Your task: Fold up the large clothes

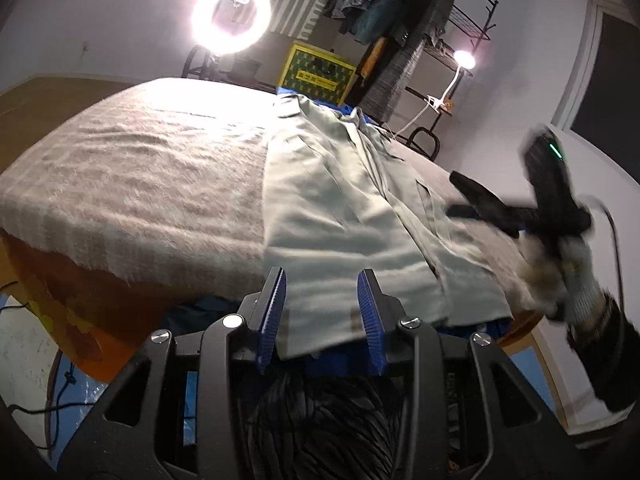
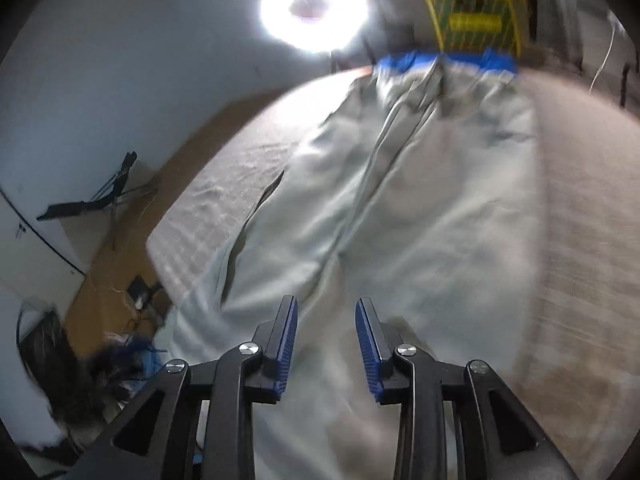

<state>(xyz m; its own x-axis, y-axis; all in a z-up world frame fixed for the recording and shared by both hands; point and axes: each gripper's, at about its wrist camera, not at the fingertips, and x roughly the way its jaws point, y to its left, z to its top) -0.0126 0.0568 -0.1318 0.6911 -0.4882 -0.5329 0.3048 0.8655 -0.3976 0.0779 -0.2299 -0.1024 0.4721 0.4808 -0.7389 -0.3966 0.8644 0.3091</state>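
Lying lengthwise away from both grippers on the beige woven blanket (image 1: 132, 168), the pale grey-green garment (image 1: 332, 208) has its near hem just ahead of the left gripper (image 1: 322, 312) and right gripper (image 2: 326, 344), both part-open, empty.

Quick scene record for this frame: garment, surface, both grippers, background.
garment: pale green coat, laid flat lengthwise, hem at near edge
surface: table under a beige blanket
left gripper: open, over the hem, nothing pinched
right gripper: open, above the coat, blurred
background: ring light, yellow box, clothes rack
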